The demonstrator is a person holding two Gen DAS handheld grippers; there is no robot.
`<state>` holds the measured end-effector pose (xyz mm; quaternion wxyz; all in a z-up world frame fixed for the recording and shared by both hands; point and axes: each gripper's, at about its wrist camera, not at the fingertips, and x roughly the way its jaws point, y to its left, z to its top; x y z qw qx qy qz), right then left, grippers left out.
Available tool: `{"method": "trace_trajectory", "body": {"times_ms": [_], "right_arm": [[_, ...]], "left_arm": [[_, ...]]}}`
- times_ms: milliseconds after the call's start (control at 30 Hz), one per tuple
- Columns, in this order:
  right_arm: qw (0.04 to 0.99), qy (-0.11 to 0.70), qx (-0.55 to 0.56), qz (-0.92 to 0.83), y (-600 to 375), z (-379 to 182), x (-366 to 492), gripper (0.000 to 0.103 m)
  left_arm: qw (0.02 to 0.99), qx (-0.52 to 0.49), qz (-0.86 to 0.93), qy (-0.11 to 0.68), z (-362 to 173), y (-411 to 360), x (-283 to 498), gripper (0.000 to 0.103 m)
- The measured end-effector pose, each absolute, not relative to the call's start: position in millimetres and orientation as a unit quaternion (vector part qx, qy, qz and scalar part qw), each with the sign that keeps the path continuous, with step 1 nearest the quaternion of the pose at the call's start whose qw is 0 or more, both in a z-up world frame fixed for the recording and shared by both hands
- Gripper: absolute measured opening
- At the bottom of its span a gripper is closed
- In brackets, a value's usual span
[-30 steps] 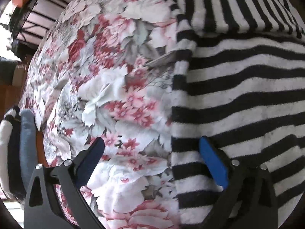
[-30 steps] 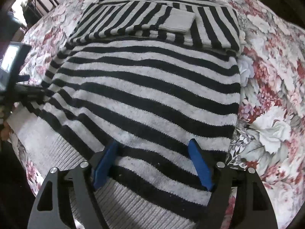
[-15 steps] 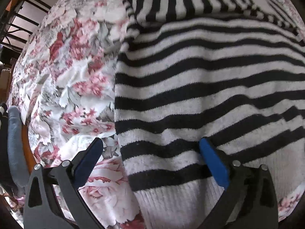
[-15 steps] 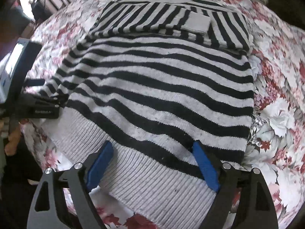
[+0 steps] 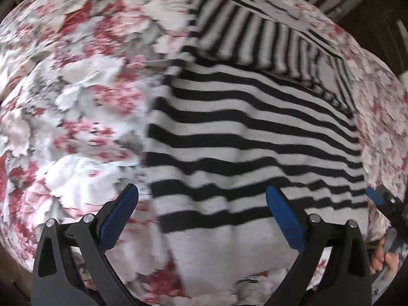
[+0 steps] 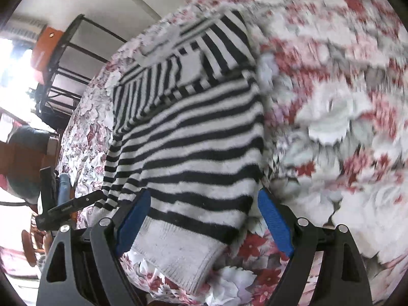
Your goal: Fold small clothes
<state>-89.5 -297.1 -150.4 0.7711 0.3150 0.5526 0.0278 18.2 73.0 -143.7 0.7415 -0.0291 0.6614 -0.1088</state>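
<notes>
A black-and-white striped sweater (image 5: pixel 255 132) lies flat on the flower-print cloth, its sleeves folded across the chest (image 5: pixel 267 46) at the far end. My left gripper (image 5: pixel 201 199) hovers open over the sweater's near left corner, where the white ribbed hem (image 5: pixel 229 250) sits between its blue pads without being pinched. In the right wrist view the sweater (image 6: pixel 191 140) runs away from me. My right gripper (image 6: pixel 204 199) is open above the hem's right corner (image 6: pixel 183 252), holding nothing. Each gripper appears in the other's view: the right gripper (image 5: pixel 382 201) and the left gripper (image 6: pixel 68 206).
The flower-print cloth (image 5: pixel 76 102) covers the whole table and drops off at the near edge. A hand (image 5: pixel 380 257) shows at the lower right of the left wrist view. Beyond the table stand a dark metal rack (image 6: pixel 66 58) with an orange part and wooden furniture.
Both views have swung. The left gripper drew back toward the hem, bringing the whole sweater into sight. The right gripper slid to the sweater's right side and rolled. Both stayed open.
</notes>
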Motion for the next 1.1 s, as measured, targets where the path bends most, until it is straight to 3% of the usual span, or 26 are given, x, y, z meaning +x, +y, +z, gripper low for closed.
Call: {"method": "trace_trajectory", "body": {"times_ms": [200, 400, 600, 967, 1100], "right_arm": [[0.760, 0.570, 0.311, 0.028, -283.8, -161.1, -87.1, 0.088], [0.768, 0.575, 0.283, 0.020, -273.4, -160.3, -85.3, 0.091], [0.823, 0.523, 0.223, -0.006, -268.1, -126.4, -90.6, 0.091], [0.807, 0.590, -0.002, 0.029, -175.7, -162.6, -80.1, 0.091], [0.801, 0.598, 0.015, 0.027, -181.5, -167.2, -76.3, 0.093]], "left_arm": [[0.736, 0.068, -0.093, 0.667, -165.0, 46.8, 19.0, 0.098], [0.760, 0.170, -0.085, 0.622, -159.8, 12.7, 3.4, 0.098], [0.796, 0.188, -0.074, 0.571, -131.8, 8.1, -5.0, 0.098], [0.792, 0.206, -0.049, 0.573, -135.6, 13.5, -1.6, 0.098], [0.783, 0.221, -0.043, 0.581, -143.7, 12.5, -1.4, 0.098]]}}
